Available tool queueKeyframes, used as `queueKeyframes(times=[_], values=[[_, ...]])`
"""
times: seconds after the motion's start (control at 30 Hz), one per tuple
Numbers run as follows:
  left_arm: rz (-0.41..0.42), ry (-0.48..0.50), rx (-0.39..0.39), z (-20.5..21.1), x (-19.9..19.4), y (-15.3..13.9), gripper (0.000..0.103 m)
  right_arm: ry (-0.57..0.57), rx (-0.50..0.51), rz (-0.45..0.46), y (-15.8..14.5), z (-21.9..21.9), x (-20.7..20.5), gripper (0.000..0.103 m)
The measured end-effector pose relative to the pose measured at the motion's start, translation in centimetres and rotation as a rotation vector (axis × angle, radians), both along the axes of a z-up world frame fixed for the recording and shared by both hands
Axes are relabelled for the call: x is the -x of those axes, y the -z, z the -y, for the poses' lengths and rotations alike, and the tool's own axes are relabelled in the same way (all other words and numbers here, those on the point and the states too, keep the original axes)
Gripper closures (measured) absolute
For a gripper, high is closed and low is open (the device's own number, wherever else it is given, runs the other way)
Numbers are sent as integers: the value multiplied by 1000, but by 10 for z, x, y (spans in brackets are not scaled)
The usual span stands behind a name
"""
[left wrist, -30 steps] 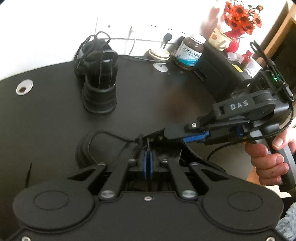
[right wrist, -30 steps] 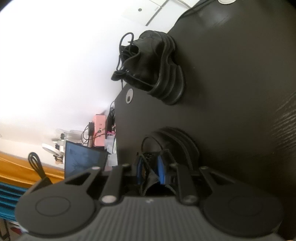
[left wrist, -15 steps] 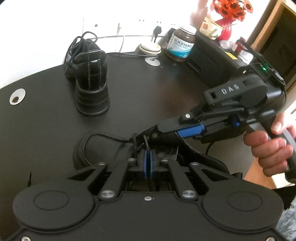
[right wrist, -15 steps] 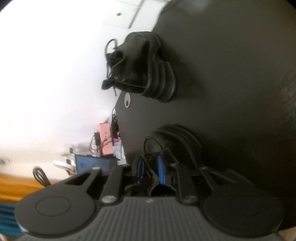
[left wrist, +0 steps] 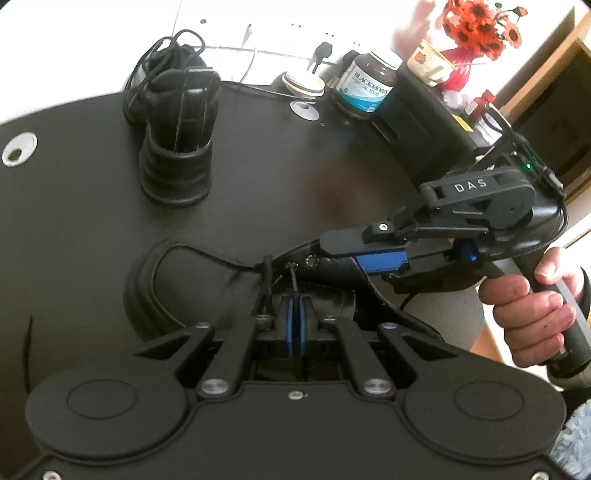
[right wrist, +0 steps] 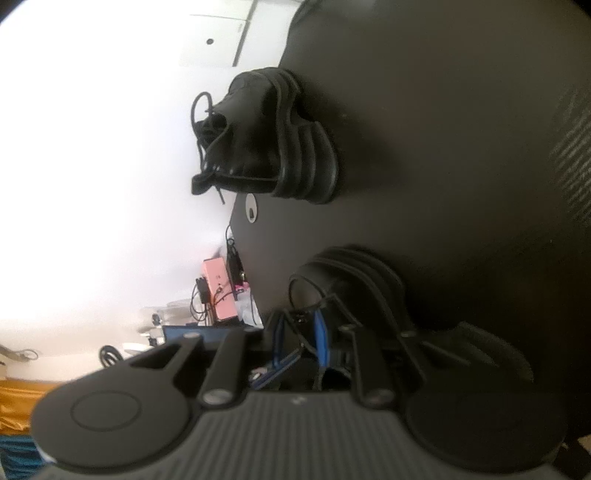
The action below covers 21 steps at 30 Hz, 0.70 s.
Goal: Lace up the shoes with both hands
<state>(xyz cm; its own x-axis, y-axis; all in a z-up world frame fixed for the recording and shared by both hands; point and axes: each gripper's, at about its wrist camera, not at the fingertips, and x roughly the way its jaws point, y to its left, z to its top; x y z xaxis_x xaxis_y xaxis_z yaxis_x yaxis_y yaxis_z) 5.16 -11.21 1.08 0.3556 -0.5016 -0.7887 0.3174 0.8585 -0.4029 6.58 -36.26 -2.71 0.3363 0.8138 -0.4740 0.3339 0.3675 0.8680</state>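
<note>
A black shoe [left wrist: 162, 284] lies on the dark table [left wrist: 74, 229] just ahead of my left gripper [left wrist: 295, 308]. Its blue pads are shut on a thin black lace end [left wrist: 293, 277] that rises to the eyelets. My right gripper [left wrist: 332, 254] reaches in from the right, and its jaws pinch the shoe's eyelet flap [left wrist: 314, 260]. In the right wrist view the same shoe [right wrist: 362, 273] sits sideways beyond my right gripper [right wrist: 301, 332], with dark flap material between the blue pads. The second black shoe [left wrist: 177, 147] [right wrist: 273, 147], with loose laces, stands farther back.
A supplement jar [left wrist: 365, 85], a black box [left wrist: 417, 122], a small lid [left wrist: 304, 83] and red flowers [left wrist: 476, 26] line the table's far right edge. A metal grommet [left wrist: 18, 147] is at the left. A person's hand [left wrist: 528, 314] grips the right handle.
The right gripper has rolled, so its view has tilted further. The left gripper has turned slightly. Both grips look unchanged.
</note>
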Motion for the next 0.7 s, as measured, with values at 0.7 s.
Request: queueKeyframes(times=[0.7], values=[[99,-36,-79,10,6,-7,100,-84,166,163,-31,-18,-17,70]])
